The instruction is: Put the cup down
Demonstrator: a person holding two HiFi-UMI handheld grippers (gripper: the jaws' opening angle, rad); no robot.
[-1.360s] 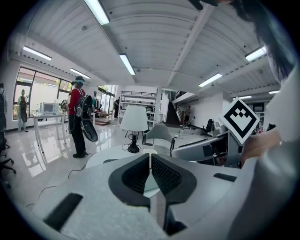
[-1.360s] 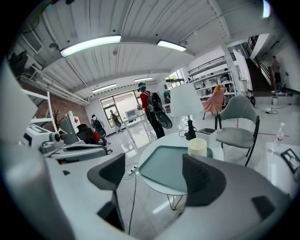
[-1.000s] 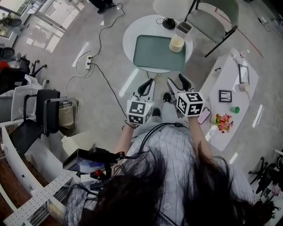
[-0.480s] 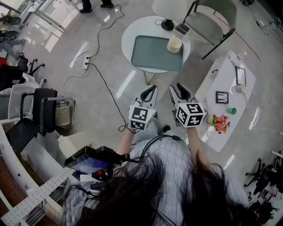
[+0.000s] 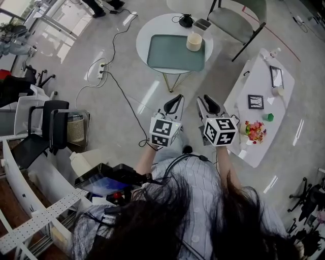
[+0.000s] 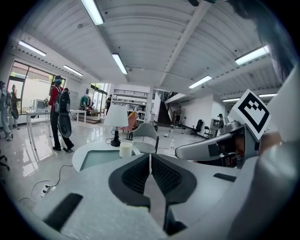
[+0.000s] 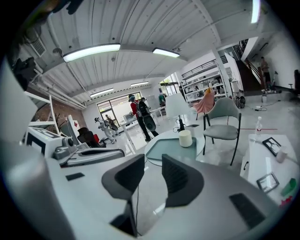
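Observation:
The cream cup (image 5: 194,41) stands upright on the right end of a green tray (image 5: 172,55) on the round white table (image 5: 147,31). It stands well ahead of both grippers and nothing touches it. The cup (image 6: 125,149) shows beyond my left gripper (image 6: 150,158), whose jaws are shut and empty. In the right gripper view the cup (image 7: 185,138) stands far past my right gripper (image 7: 153,165); its jaws are closing with a narrow gap and nothing between them. From the head view, the left gripper (image 5: 175,99) and right gripper (image 5: 205,100) hang side by side over the floor.
A grey chair (image 5: 238,15) stands behind the round table, which also bears a lamp base (image 5: 186,21). A long white table (image 5: 261,84) with frames and flowers is at the right. Cables and a power strip (image 5: 101,68) lie on the floor at left. A person (image 6: 58,117) stands far off.
The round table with the cup has slid up and away in the head view. Both grippers stayed side by side and empty; the right jaws have narrowed.

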